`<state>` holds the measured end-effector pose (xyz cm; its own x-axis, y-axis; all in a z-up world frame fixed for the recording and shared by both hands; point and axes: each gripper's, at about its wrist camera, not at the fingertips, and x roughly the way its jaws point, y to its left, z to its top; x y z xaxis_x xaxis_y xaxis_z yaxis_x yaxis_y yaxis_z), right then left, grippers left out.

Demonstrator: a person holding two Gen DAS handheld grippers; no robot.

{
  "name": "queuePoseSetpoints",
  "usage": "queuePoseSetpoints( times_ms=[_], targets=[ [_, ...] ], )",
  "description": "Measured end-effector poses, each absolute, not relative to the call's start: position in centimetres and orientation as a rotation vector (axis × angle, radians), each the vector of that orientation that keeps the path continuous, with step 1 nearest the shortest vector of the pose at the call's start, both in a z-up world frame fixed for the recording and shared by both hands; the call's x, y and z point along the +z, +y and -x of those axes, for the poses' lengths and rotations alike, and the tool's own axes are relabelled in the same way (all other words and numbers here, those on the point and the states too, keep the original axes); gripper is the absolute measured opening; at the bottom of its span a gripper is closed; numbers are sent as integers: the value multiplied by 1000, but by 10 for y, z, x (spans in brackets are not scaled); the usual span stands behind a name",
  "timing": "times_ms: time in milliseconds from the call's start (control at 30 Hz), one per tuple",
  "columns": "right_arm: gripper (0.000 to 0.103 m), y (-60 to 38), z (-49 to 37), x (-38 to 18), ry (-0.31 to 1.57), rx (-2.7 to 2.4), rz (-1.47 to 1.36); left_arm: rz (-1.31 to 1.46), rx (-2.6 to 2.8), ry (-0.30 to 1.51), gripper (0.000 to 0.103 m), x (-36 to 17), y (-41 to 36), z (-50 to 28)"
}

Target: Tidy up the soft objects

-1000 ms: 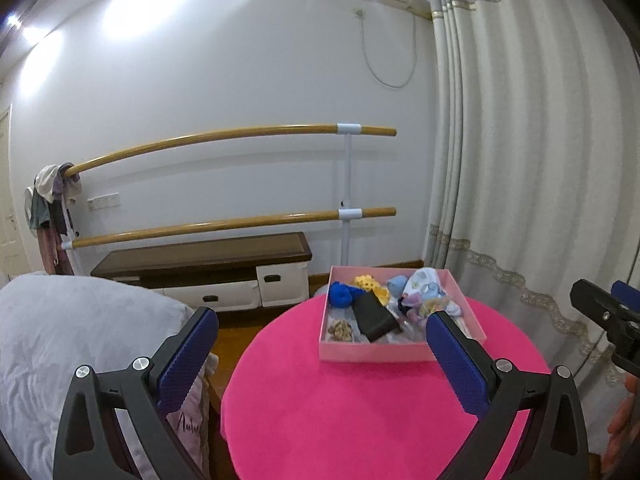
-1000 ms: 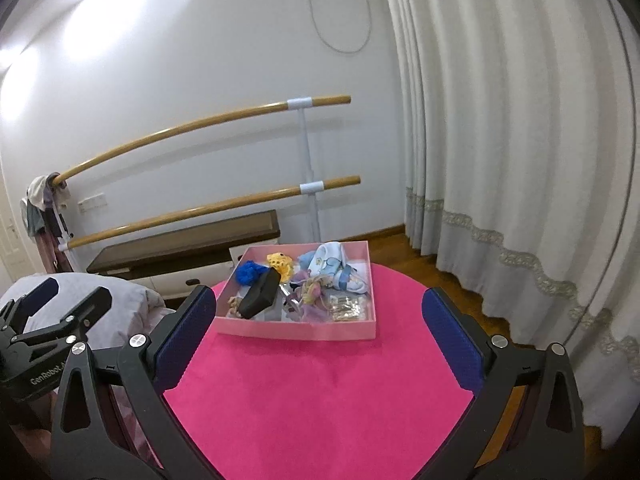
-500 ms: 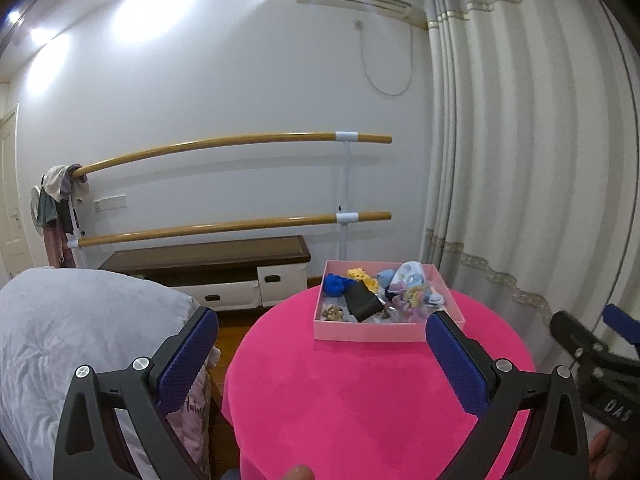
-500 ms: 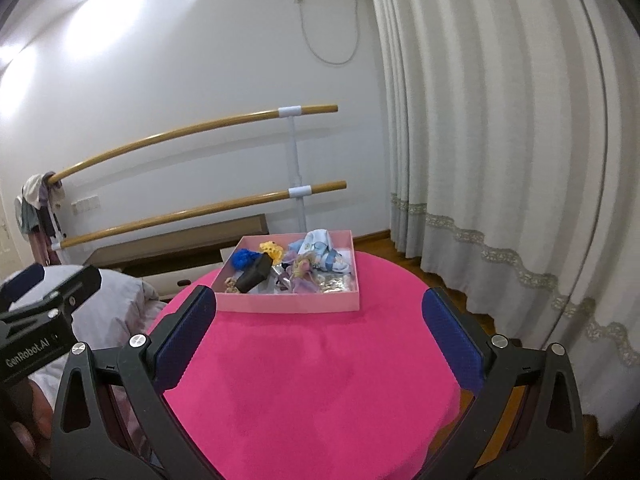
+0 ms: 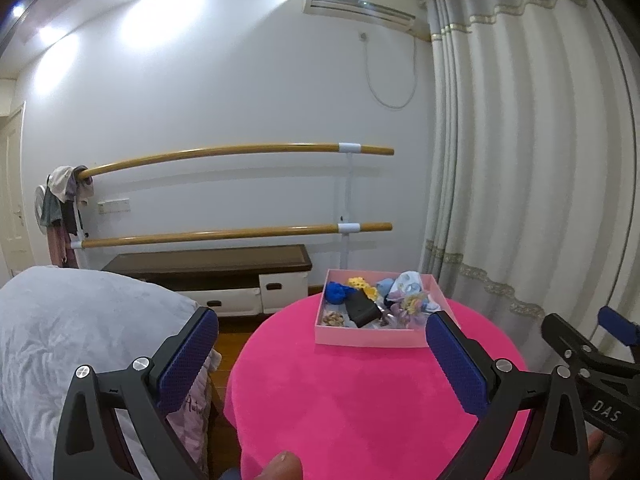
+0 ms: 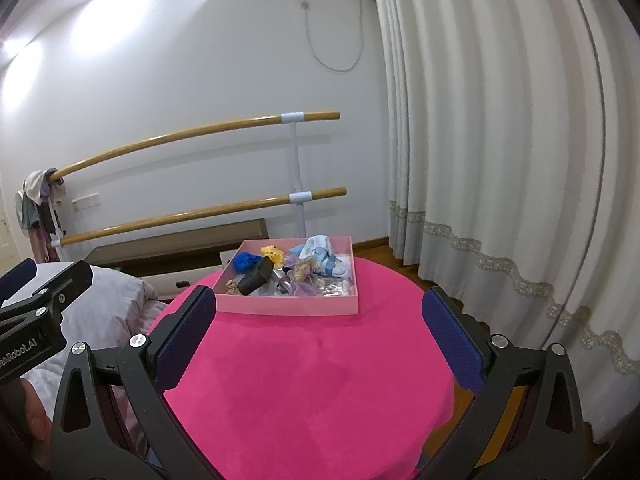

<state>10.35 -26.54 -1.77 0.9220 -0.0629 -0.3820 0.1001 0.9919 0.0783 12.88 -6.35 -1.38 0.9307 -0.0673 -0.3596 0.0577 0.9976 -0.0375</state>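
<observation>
Round pink table [image 6: 304, 380], bare near side; pink box [image 6: 288, 306] at far edge holds all the soft items, packed touching. Left gripper [image 5: 320, 354] and right gripper [image 6: 318, 334] both well short, jaws spread, empty. Advise: approach from above, pick one top item, e.g. blue bundle [image 6: 245, 261].

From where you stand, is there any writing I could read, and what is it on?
"DAS" on the right tool, seen from the left camera.
"enRobot.AI", its start cut off, on the left tool, seen from the right camera.
"Au...", pink script on the cloth beside the bed; the rest is hidden.
</observation>
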Motion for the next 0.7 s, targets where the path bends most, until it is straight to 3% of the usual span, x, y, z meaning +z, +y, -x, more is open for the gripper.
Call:
queuePoseSetpoints(
  times_ms=[700],
  targets=[
    [103,-269,-101,-13,380,-83,-89,18,-74,358,103,-5,-70,-121]
  ],
)
